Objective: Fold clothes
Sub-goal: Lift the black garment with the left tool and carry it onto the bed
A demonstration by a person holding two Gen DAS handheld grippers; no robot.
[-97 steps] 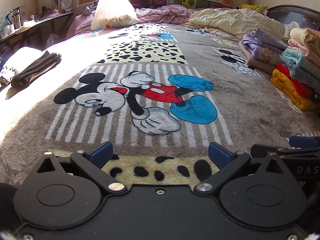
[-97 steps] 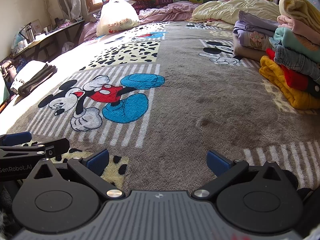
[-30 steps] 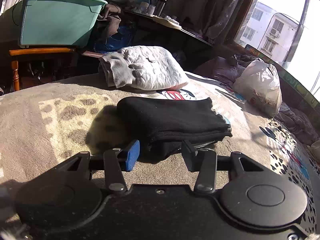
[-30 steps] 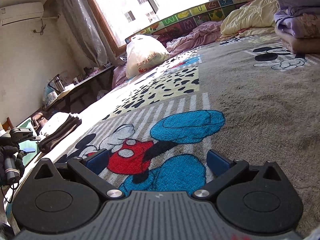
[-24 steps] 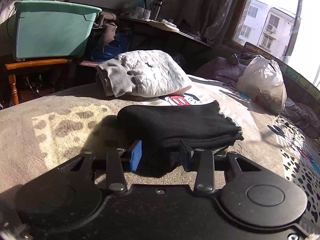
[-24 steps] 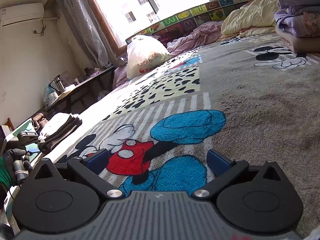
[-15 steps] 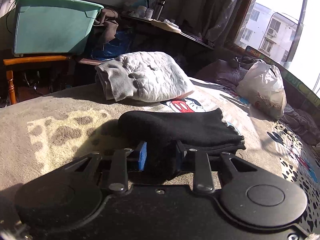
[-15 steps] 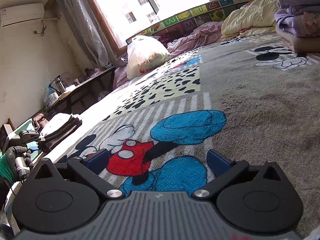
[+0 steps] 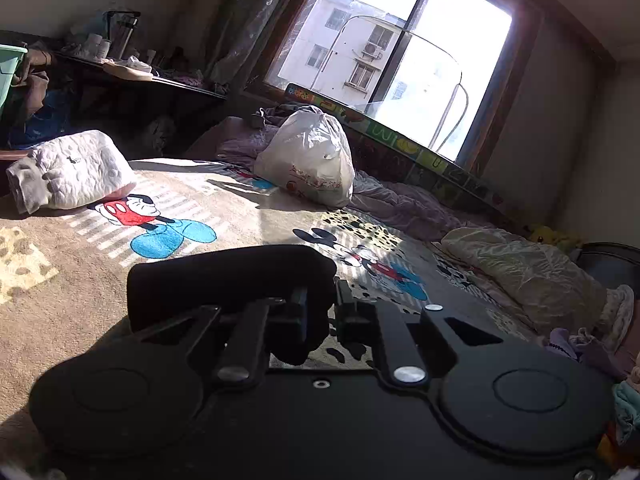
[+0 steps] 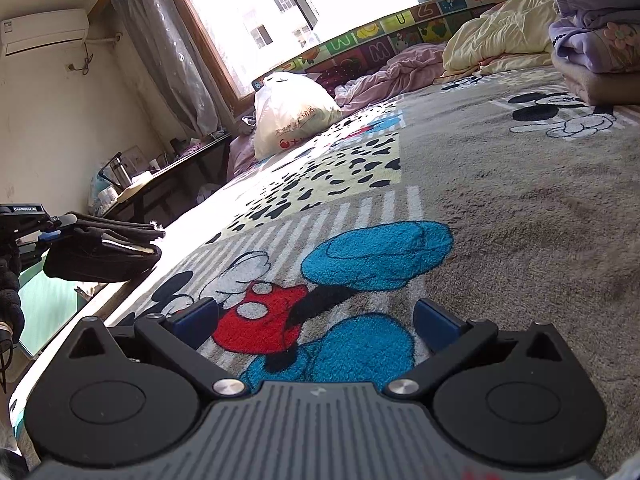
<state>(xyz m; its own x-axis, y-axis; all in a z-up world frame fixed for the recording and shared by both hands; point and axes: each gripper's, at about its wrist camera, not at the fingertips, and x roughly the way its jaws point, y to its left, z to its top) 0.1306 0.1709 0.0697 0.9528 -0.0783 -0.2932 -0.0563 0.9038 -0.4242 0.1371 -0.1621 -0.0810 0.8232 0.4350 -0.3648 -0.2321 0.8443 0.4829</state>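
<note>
Left gripper [image 9: 320, 312] clamps black garment [image 9: 224, 276], folds hidden | right gripper [image 10: 316, 320] spread wide

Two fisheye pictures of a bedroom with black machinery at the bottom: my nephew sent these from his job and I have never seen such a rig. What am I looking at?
No robot here: a person holds a two-finger gripper in each hand, and each carries a wide-angle camera looking forward along its fingers. The black machinery is the gripper itself.

The left view shows the left gripper, its jaws shut on a folded black garment lifted off the bed. The right view catches that garment from the side, at far left.

The right gripper is open and holds nothing, just above the Mickey Mouse blanket.

Also on the bed: a white plastic bag, a folded white garment, a cream quilt and folded clothes.
</note>
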